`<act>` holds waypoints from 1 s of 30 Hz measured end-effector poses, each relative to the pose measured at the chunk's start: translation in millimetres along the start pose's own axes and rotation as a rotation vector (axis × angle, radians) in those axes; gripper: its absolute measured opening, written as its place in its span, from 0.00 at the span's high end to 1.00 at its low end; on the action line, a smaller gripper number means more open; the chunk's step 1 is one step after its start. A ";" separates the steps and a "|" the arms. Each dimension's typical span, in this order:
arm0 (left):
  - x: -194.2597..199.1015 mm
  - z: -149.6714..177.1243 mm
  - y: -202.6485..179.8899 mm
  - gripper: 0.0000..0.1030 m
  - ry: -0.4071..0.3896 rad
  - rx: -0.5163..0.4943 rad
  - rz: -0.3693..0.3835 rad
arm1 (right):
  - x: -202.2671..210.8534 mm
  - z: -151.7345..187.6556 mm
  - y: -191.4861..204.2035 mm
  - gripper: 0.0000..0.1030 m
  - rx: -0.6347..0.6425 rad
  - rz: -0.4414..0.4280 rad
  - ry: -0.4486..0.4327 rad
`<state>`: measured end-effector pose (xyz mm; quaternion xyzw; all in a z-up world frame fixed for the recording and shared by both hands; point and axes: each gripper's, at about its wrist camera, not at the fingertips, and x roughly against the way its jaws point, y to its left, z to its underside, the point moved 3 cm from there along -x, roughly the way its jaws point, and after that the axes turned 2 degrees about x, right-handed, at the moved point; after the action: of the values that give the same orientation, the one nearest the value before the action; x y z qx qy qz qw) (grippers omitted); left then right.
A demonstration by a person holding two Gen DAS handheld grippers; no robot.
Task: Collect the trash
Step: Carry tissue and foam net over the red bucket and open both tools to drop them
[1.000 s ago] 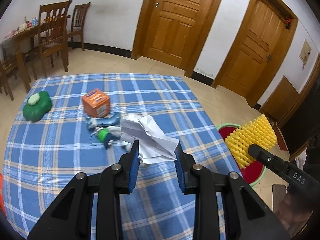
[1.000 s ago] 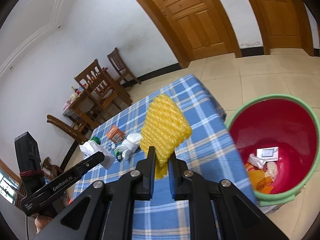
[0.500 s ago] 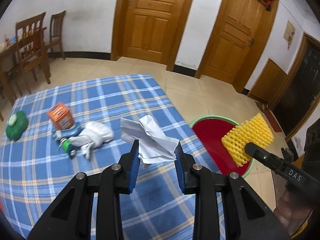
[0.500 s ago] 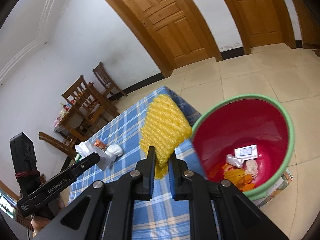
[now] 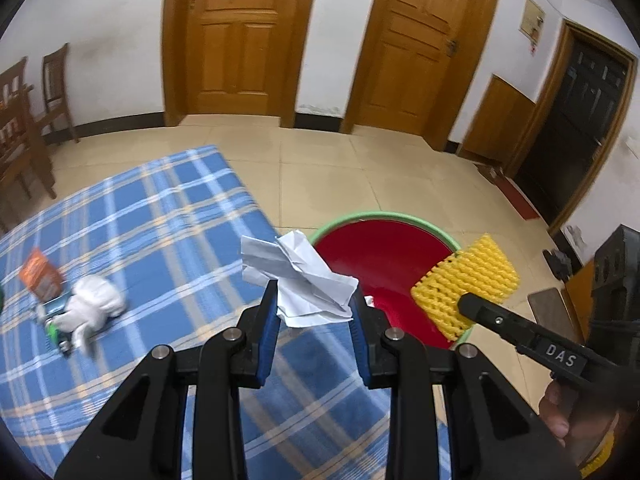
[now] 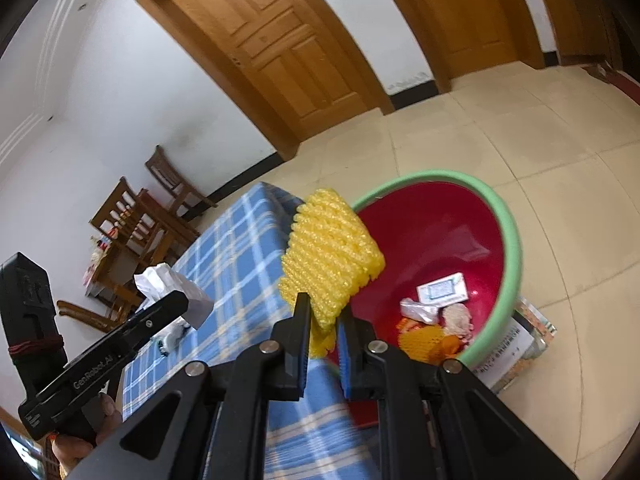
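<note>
Right wrist view: yellow foam net [image 6: 330, 248] hides the basin's [image 6: 508, 240] near rim.

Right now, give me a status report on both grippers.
Left gripper shut on crumpled paper. Right gripper shut on yellow foam net. Red basin ahead, nothing in the way.

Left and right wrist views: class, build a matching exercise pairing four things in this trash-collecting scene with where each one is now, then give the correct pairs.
Things:
1. crumpled white paper
2. yellow foam fruit net
3. small white printed card
4. orange carton

Places:
A. lying on the blue checked tablecloth
B. gripped in the left tongs
C. inside the red basin with green rim
D. gripped in the right tongs

Pairs: 1-B, 2-D, 3-C, 4-A
</note>
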<state>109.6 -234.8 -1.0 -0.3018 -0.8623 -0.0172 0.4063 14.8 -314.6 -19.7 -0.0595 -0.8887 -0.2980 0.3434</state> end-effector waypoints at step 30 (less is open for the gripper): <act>-42.3 2.7 -26.5 0.48 0.062 -0.064 0.056 | -12.7 1.4 -52.1 0.58 -0.117 0.092 0.045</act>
<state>114.2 -277.1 -27.3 -0.3380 -0.8396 -0.0424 0.4231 7.4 -355.0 -54.2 -0.1134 -0.8581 -0.3347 0.3725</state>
